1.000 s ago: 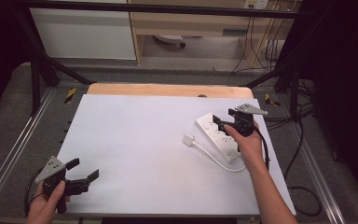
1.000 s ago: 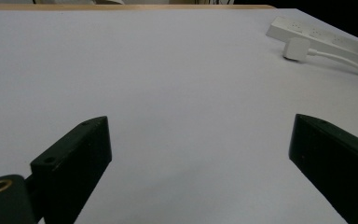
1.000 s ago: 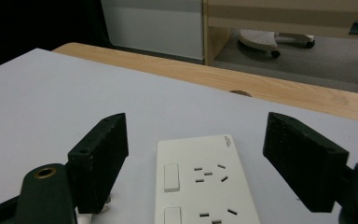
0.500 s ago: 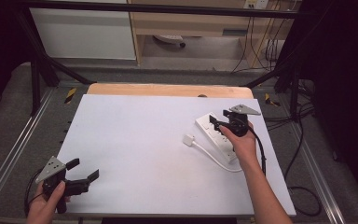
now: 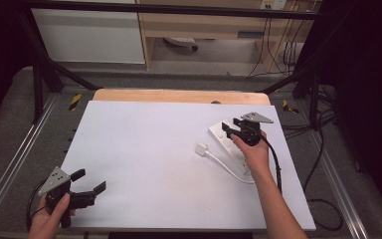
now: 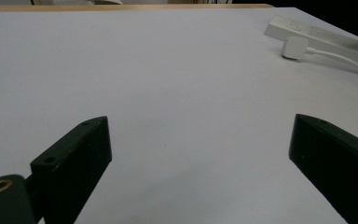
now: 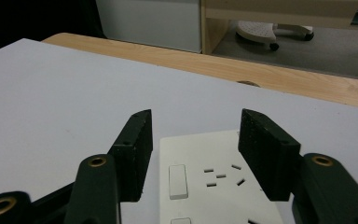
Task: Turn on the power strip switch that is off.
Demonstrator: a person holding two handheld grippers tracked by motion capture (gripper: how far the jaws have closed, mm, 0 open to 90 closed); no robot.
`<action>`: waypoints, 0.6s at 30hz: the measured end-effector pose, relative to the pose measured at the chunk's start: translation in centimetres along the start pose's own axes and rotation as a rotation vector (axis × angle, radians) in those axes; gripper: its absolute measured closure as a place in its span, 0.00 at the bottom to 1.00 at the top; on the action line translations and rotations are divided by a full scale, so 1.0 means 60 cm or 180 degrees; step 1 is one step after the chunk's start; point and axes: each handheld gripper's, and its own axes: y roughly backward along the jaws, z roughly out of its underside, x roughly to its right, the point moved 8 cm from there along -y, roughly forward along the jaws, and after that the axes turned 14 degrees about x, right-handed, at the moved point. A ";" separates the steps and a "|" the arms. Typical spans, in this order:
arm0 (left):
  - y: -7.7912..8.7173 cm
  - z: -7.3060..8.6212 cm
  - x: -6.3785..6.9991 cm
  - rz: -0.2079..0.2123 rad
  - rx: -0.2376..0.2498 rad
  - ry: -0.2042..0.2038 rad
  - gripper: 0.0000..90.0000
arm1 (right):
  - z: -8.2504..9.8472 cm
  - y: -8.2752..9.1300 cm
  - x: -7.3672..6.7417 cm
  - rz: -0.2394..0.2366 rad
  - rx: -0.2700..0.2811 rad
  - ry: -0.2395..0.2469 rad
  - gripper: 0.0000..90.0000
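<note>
Two tongs are in use: the right tongs (image 5: pixel 230 130) straddle the far end of the white power strip (image 7: pixel 214 186), jaws half-wide, closing, not yet pressing. Strip lies flat at the desk's (image 5: pixel 154 149) right side, long axis diagonal. Left tongs (image 5: pixel 90 181) rest wide, near-left.
</note>
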 end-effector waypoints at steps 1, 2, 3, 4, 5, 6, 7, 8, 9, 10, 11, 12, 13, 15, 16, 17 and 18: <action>0.000 0.000 0.000 0.0001 0.0001 0.0000 0.06 | 0.001 -0.001 -0.001 0.0006 -0.0010 -0.0010 0.53; 0.000 0.000 0.000 0.0001 0.0002 0.0001 0.06 | 0.003 -0.003 -0.002 0.0016 -0.0015 -0.0014 0.54; 0.000 0.000 0.000 0.0000 0.0001 0.0001 0.06 | 0.003 -0.003 -0.002 0.0016 -0.0015 -0.0014 0.54; 0.000 0.000 0.000 0.0001 0.0001 0.0001 0.06 | 0.004 -0.004 -0.003 0.0009 -0.0020 -0.0007 0.55; 0.000 0.000 0.000 0.0001 0.0005 0.0002 0.06 | 0.006 -0.006 -0.005 0.0010 -0.0031 -0.0005 0.57; 0.000 0.000 0.000 0.0002 0.0005 0.0000 0.06 | 0.006 -0.007 -0.005 0.0012 -0.0023 0.0000 0.58; 0.000 0.000 0.000 0.0002 0.0003 0.0001 0.06 | 0.006 -0.008 -0.007 0.0012 -0.0020 -0.0003 0.59; 0.000 0.000 0.000 -0.0001 -0.0001 -0.0001 0.06 | 0.006 -0.009 -0.008 0.0003 -0.0023 -0.0003 0.60; 0.000 0.000 0.001 0.0002 -0.0002 0.0002 0.06 | 0.007 -0.010 -0.010 -0.0004 -0.0021 -0.0004 0.61; 0.000 0.000 0.001 0.0002 -0.0004 0.0000 0.06 | 0.007 -0.010 -0.012 -0.0015 -0.0034 0.0002 0.63; 0.000 0.000 0.001 0.0002 -0.0004 -0.0002 0.06 | 0.007 -0.010 -0.012 -0.0015 -0.0034 0.0002 0.63; -0.001 0.000 0.001 0.0000 -0.0003 0.0001 0.06 | 0.008 -0.011 -0.015 -0.0027 -0.0037 0.0004 0.65; -0.001 0.000 0.001 0.0002 -0.0003 0.0001 0.06 | 0.008 -0.011 -0.015 -0.0027 -0.0037 0.0004 0.65; -0.001 0.000 0.001 0.0006 -0.0008 -0.0004 0.06 | 0.009 -0.012 -0.017 -0.0023 -0.0039 0.0017 0.68; 0.000 0.000 0.001 0.0007 -0.0008 -0.0004 0.06 | 0.010 -0.013 -0.017 -0.0020 -0.0040 0.0008 0.69; 0.000 0.000 0.001 0.0008 -0.0007 -0.0004 0.06 | 0.011 -0.015 -0.018 -0.0012 -0.0036 0.0018 0.73; -0.001 0.000 0.001 0.0010 -0.0004 -0.0003 0.06 | 0.012 -0.015 -0.018 -0.0001 -0.0035 0.0032 0.74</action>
